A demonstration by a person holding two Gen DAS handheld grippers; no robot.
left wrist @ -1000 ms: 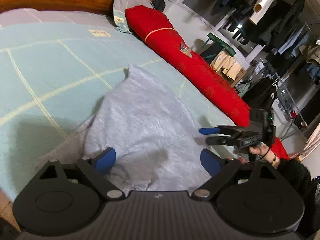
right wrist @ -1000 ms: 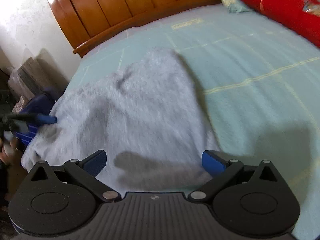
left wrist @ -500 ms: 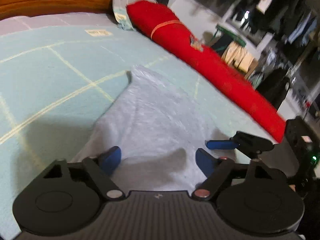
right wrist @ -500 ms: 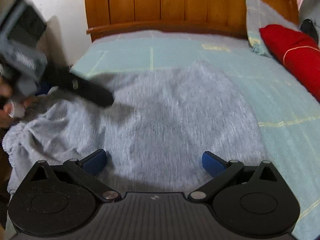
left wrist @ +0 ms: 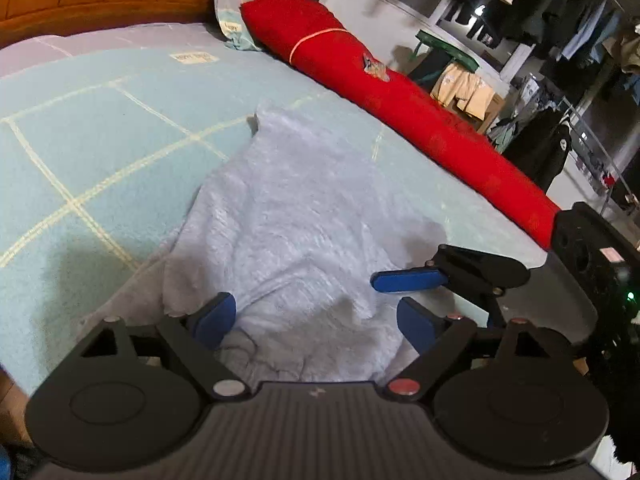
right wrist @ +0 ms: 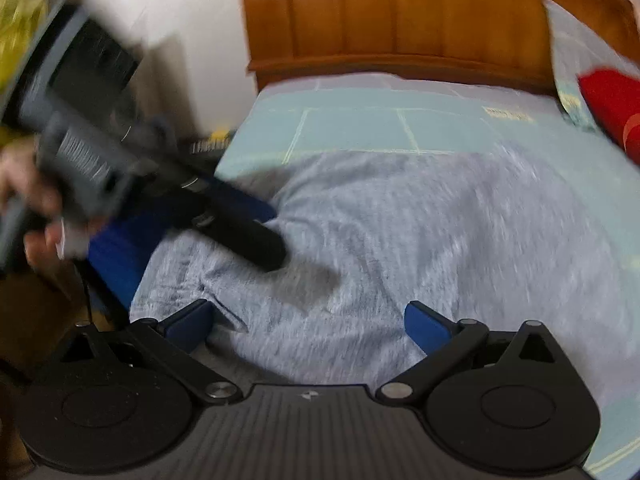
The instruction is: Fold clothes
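Note:
A fuzzy light-grey garment (left wrist: 304,208) lies spread on the pale blue checked bed sheet (left wrist: 100,140), its near edge bunched. My left gripper (left wrist: 316,320) hangs low over that bunched edge. Its jaws are opening, with cloth lying between the blue pads but not pinched. In the right wrist view the left gripper (right wrist: 260,228) reaches in from the left, held by a hand (right wrist: 36,200). My right gripper (right wrist: 308,324) stands wide open over the garment (right wrist: 400,240) near its front edge. One of its blue fingers (left wrist: 408,280) shows close beside my left gripper.
A long red bolster (left wrist: 400,112) runs along the bed's far side, with a pillow (left wrist: 236,0) and a wooden headboard (right wrist: 400,12) at the head. Beyond the bed hang dark clothes on racks (left wrist: 560,40). Boxes and clutter stand at the bed's left side (right wrist: 24,32).
The right gripper has swung across the garment toward the left gripper, turning to face the headboard. The two grippers are now close together at the near edge. The left gripper has hardly shifted.

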